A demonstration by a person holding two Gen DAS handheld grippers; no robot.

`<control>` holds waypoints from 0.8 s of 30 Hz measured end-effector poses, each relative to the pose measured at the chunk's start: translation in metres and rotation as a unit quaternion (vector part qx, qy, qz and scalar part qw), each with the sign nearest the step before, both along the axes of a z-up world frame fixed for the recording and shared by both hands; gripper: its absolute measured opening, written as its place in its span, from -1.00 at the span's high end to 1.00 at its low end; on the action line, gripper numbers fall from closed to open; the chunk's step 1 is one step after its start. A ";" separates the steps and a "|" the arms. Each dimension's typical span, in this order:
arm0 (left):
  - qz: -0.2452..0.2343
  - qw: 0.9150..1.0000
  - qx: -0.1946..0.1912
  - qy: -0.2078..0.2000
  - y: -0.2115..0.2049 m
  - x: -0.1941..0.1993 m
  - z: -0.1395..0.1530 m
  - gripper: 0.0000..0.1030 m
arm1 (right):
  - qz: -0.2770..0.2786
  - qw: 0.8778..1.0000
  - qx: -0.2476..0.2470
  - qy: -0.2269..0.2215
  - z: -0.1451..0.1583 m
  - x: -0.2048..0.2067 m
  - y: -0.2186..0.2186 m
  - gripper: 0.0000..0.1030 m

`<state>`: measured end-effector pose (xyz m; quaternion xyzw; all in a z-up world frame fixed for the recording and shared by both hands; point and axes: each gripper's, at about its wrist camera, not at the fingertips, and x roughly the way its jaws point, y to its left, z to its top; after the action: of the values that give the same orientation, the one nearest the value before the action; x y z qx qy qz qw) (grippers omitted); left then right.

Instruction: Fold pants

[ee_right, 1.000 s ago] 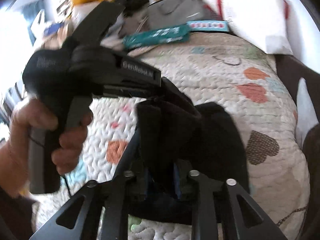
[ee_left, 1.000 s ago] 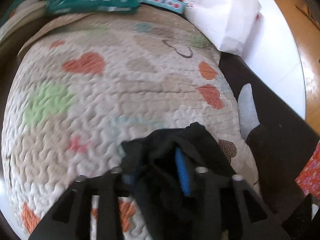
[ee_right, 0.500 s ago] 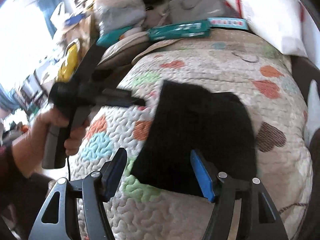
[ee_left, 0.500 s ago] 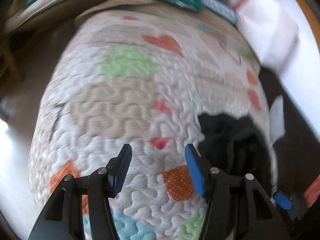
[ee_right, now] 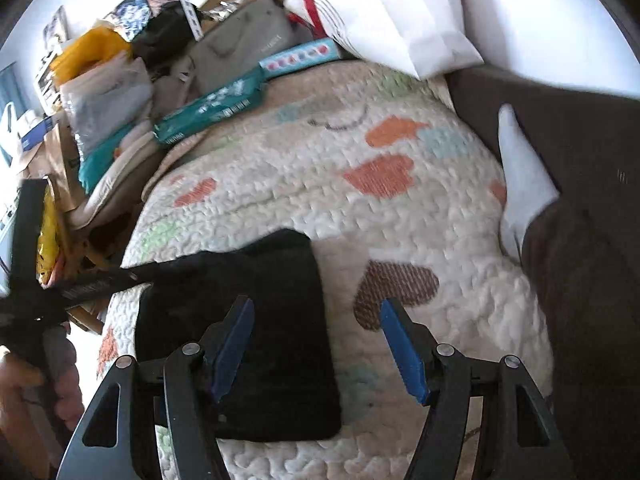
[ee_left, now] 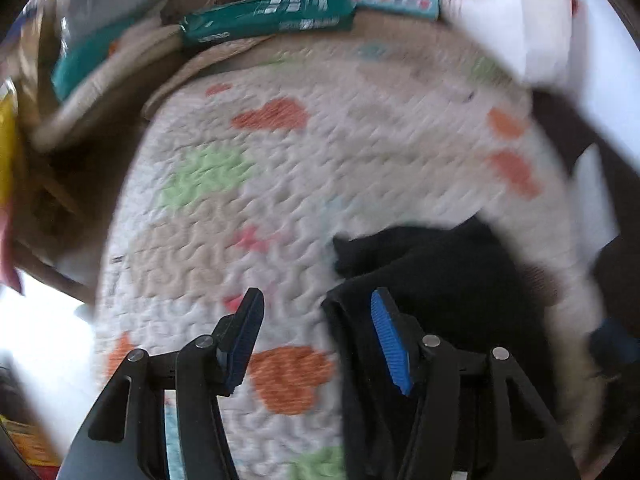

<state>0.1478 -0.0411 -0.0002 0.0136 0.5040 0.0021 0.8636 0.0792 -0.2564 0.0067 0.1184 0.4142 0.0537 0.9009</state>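
The pants [ee_right: 256,332] are lying folded into a black rectangle on the quilt [ee_right: 304,184], toward the near left part of it in the right wrist view. Nothing is gripping them. The right gripper [ee_right: 316,344] has its jaws spread wide with only quilt and the pants' right edge under the gap, its left pad over the fabric. The left gripper [ee_left: 316,340] is spread too and empty: orange heart print shows between the pads, and the pants [ee_left: 440,280] sit off to its right, partly under the right finger. That view is pretty blurry, so I can't tell if the finger touches the cloth

In the right view you can also see the left gripper's black body [ee_right: 48,280] coming in from the left edge, held by a hand [ee_right: 44,376], its tip over the pants' far left corner

Lots of clutter at the far end of the quilt: a teal pack [ee_right: 212,110], a light blue box [ee_right: 300,56] just beside it, a grey bag [ee_right: 240,44], a white pillow [ee_right: 384,12] and stacked bags [ee_right: 104,92] at the left. A brown blanket [ee_right: 580,220] runs down the right side with a white sock [ee_right: 520,168] lying on its edge against the quilt
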 end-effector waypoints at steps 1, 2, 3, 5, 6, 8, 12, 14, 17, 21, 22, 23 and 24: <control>0.000 0.999 0.031 0.007 -0.002 -0.004 -0.011 -0.07 | -0.001 1.000 0.003 0.006 -0.005 0.000 -0.001 -0.38; 0.003 0.999 0.049 0.013 -0.001 -0.007 -0.018 -0.07 | -0.001 1.000 0.005 0.010 -0.009 0.000 -0.002 -0.38; 0.009 0.998 0.057 0.023 0.004 -0.010 -0.028 -0.07 | -0.002 1.000 0.007 0.014 -0.012 0.001 -0.003 -0.38; 0.028 0.998 0.034 0.055 0.020 -0.012 -0.048 -0.08 | -0.004 1.000 0.011 0.024 -0.020 0.004 -0.002 -0.38; 0.035 0.998 0.010 0.056 0.029 -0.014 -0.051 -0.10 | -0.004 1.000 0.013 0.028 -0.023 0.004 -0.001 -0.38; 0.030 0.998 -0.013 0.045 0.037 -0.018 -0.046 -0.09 | -0.002 0.999 0.015 0.034 -0.028 0.004 0.001 -0.38; 0.046 0.997 -0.062 0.027 0.051 -0.032 -0.027 -0.09 | -0.003 1.000 0.012 0.022 -0.026 0.000 0.002 -0.38; 0.057 0.995 -0.082 0.005 0.055 -0.046 -0.012 -0.09 | -0.006 1.000 0.009 0.012 -0.022 -0.002 0.002 -0.38; 0.059 0.993 -0.097 -0.036 0.046 -0.065 0.007 -0.09 | -0.011 1.000 0.007 0.015 -0.024 -0.004 0.004 -0.39; 0.034 0.993 -0.100 -0.049 0.021 -0.075 0.011 -0.10 | -0.011 0.999 0.001 0.030 -0.032 -0.011 0.009 -0.39; 0.034 0.994 -0.100 -0.038 0.018 -0.073 0.007 -0.10 | -0.011 1.000 -0.001 0.030 -0.032 -0.013 0.010 -0.39; 0.041 0.993 -0.104 -0.026 0.018 -0.070 0.003 -0.10 | -0.010 1.000 -0.003 0.028 -0.030 -0.016 0.011 -0.39; 0.047 0.992 -0.114 -0.017 0.021 -0.069 0.000 -0.10 | -0.010 1.000 -0.003 0.028 -0.029 -0.018 0.012 -0.39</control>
<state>0.0791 -0.0202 -0.0004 -0.1087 0.4864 -0.0143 0.8668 0.0615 -0.2449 -0.0222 0.1208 0.4380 0.0404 0.8899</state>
